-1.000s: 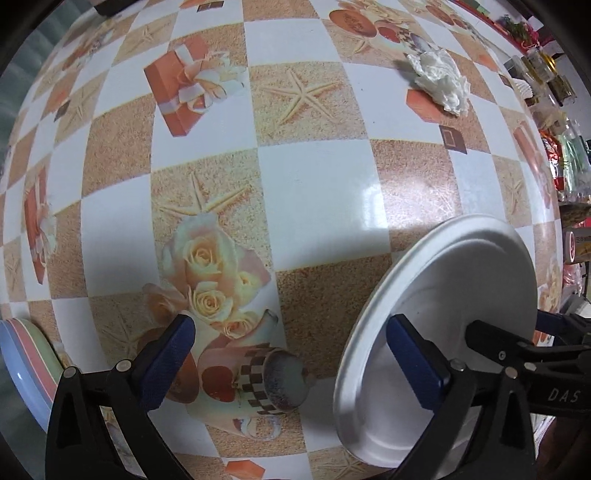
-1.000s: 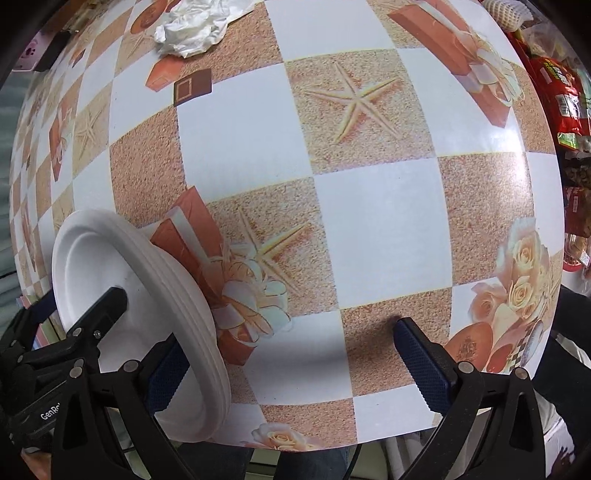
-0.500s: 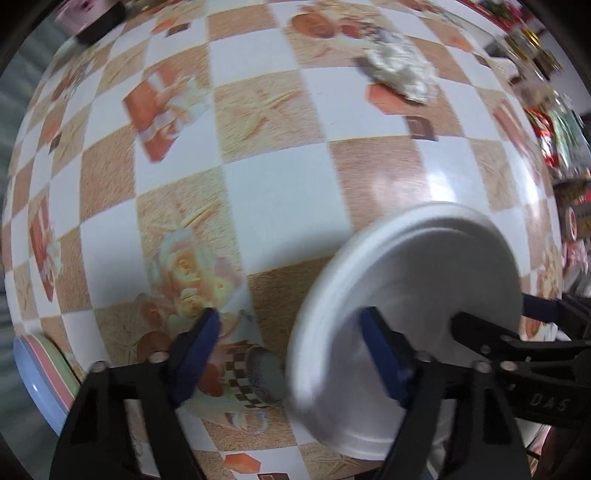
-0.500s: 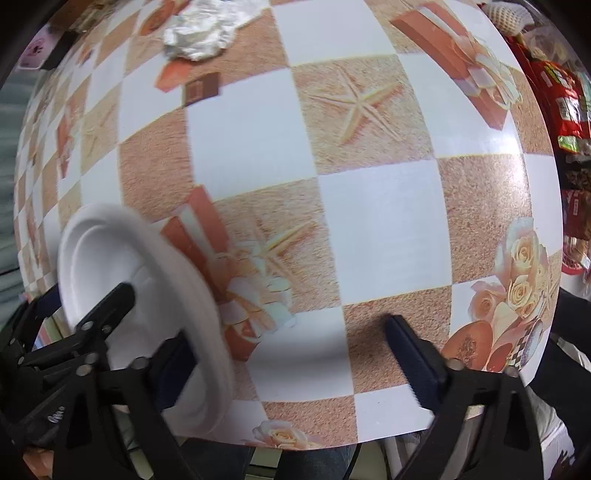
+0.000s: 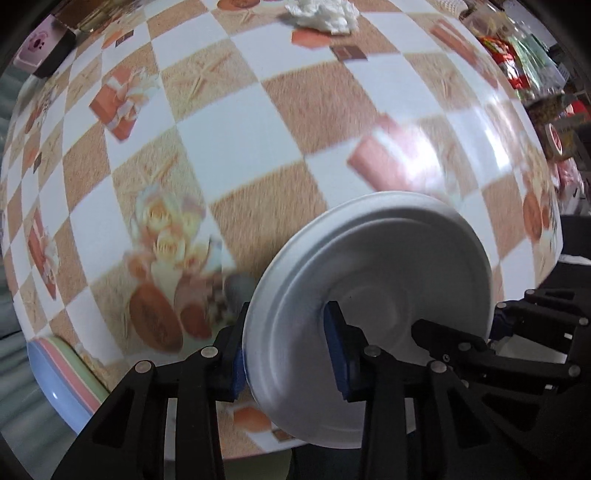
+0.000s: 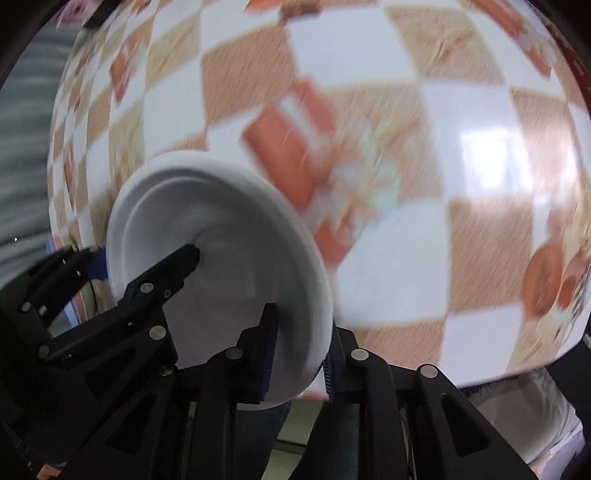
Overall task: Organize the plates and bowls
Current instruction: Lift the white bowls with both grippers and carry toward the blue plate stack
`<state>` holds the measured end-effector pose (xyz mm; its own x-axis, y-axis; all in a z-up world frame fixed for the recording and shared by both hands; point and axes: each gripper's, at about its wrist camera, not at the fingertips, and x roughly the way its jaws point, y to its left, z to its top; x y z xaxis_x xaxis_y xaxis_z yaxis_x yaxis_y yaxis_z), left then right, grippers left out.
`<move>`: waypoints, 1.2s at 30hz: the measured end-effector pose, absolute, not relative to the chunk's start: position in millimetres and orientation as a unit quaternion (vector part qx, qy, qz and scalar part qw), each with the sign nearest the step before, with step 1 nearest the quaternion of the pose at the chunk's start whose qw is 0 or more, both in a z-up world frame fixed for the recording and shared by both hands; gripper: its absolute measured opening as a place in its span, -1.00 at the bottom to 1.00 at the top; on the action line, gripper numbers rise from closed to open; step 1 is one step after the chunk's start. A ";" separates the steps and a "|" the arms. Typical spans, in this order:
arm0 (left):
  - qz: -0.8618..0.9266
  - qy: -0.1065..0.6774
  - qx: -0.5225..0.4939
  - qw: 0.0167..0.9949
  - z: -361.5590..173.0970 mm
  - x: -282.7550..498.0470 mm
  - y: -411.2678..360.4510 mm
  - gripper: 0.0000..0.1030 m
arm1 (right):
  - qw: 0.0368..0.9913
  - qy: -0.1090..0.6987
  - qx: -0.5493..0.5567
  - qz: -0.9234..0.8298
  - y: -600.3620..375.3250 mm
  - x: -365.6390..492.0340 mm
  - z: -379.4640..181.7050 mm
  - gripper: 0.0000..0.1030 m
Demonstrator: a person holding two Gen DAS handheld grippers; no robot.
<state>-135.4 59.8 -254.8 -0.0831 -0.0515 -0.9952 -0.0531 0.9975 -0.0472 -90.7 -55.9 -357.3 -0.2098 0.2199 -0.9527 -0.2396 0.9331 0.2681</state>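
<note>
Left wrist view: we see left hand-held gripper (image 5: 288, 354) clamped on white plate (image 5: 373, 295) rim, lower centre; striped bowl (image 5: 62, 373) lower left on counter (image 5: 229, 147).
Right wrist view: right hand-held gripper (image 6: 299, 354) pinches same white plate (image 6: 221, 266), lower left.

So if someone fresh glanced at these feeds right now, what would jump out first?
The white plate, standing on edge near the table's front edge, with the left tool and the right tool each closed over its rim from opposite sides. Next, the loud checkered tablecloth of starfish and roses, a crumpled white tissue at its far side and a striped bowl at the near left corner.
</note>
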 end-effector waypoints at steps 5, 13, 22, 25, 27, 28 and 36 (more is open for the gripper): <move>-0.001 0.749 -0.038 0.662 -250.4 -175.2 76.3 -0.22 | 0.610 0.769 -0.017 0.192 -39.0 -118.6 -359.3 -0.54; 0.012 0.726 -0.049 0.685 -209.9 -224.6 137.1 -0.21 | 0.630 0.744 -0.052 0.215 -2.6 -123.9 -323.0 -0.54; 0.027 0.698 -0.069 0.713 -157.6 -234.8 175.2 -0.21 | 0.660 0.713 -0.070 0.229 25.8 -122.9 -282.4 -0.54; 0.031 0.690 -0.075 0.719 -153.2 -241.9 182.3 -0.21 | 0.667 0.703 -0.079 0.232 39.7 -128.9 -278.3 -0.54; 0.034 0.685 -0.078 0.724 -154.2 -240.9 171.3 -0.21 | 0.672 0.697 -0.085 0.235 43.0 -126.5 -277.2 -0.54; 0.036 0.682 -0.079 0.727 -157.5 -239.3 167.2 -0.21 | 0.674 0.694 -0.088 0.236 57.0 -125.9 -281.8 -0.54; 0.054 0.662 -0.090 0.742 -172.0 -225.9 180.1 -0.21 | 0.683 0.676 -0.114 0.254 87.9 -129.8 -271.4 -0.54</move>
<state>-225.9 180.1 -172.0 0.1164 -0.0382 -0.9925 -0.1998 0.9779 -0.0611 -129.8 87.9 -271.4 -0.0421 0.1920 -0.9805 -0.5003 0.8454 0.1870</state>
